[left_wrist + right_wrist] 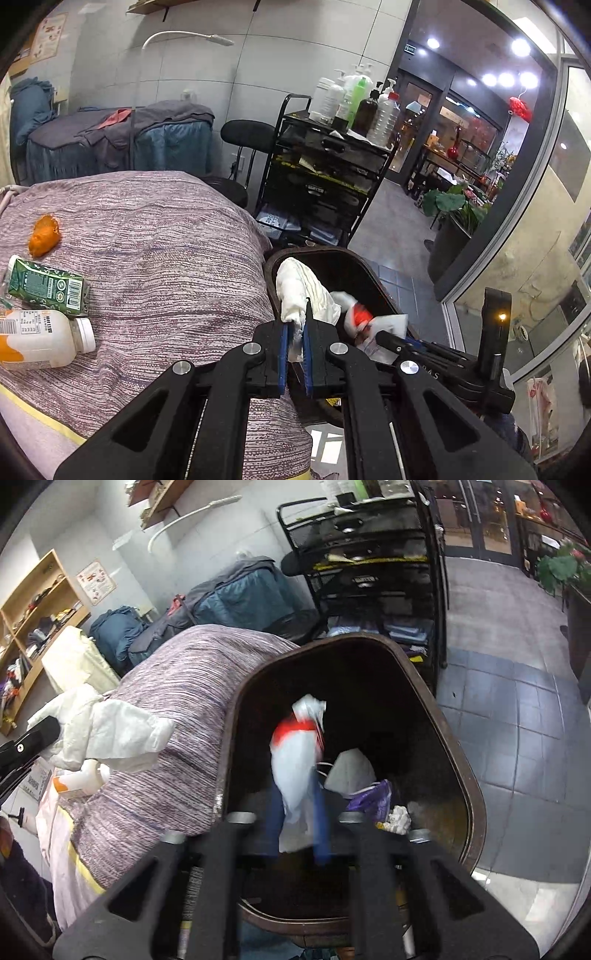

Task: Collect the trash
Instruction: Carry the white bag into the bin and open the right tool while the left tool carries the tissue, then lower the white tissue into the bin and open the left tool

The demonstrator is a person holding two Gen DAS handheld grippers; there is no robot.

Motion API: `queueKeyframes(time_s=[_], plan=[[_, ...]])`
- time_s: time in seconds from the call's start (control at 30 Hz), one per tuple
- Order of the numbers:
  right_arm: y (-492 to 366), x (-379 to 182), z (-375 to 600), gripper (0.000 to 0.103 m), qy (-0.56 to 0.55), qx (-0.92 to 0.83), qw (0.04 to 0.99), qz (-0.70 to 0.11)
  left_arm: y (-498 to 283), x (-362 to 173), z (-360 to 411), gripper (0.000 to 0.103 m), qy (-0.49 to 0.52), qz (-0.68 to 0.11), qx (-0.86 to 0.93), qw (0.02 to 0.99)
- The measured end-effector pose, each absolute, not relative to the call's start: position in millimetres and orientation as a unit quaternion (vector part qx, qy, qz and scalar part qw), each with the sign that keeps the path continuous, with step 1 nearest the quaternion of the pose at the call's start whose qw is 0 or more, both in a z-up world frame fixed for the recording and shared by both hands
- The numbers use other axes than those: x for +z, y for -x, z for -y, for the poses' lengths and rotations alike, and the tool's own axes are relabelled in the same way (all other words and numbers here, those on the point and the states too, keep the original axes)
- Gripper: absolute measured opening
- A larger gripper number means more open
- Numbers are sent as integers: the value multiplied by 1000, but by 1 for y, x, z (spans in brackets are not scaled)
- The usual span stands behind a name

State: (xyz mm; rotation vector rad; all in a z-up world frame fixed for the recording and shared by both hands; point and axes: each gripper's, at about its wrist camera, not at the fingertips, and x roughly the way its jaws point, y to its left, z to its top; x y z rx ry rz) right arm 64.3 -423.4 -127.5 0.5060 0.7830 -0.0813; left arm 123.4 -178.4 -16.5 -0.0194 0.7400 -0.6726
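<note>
My left gripper [295, 328] is shut on a crumpled white tissue [299, 291], held at the bed's edge next to the dark trash bin [354, 273]. The tissue also shows in the right wrist view [110, 734]. My right gripper [297, 812] is over the bin's opening [458, 746], shut on a white and red plastic wrapper [295, 760], which shows blurred. The wrapper also shows in the left wrist view [356, 314]. On the purple bed cover [166, 258] lie an orange peel [44, 236], a green carton [48, 288] and a white bottle [40, 343].
The bin holds a white mask [351, 771], a purple bag [373, 797] and a tissue wad [399, 819]. A black cart [328, 173] with several bottles stands behind the bin. A black stool [247, 136] and a second bed [122, 140] stand further back.
</note>
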Motion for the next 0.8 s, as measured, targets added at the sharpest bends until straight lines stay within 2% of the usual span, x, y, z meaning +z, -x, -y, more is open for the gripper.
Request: queueKeyframes(time_s=[0.07, 0.8], plan=[[-58, -128, 426, 75, -254, -53, 894, -365, -125, -18, 181, 7, 6, -357, -323, 876], [-25, -94, 465, 79, -269, -124, 910, -291, -140, -31, 243, 7, -39, -377, -358, 853]])
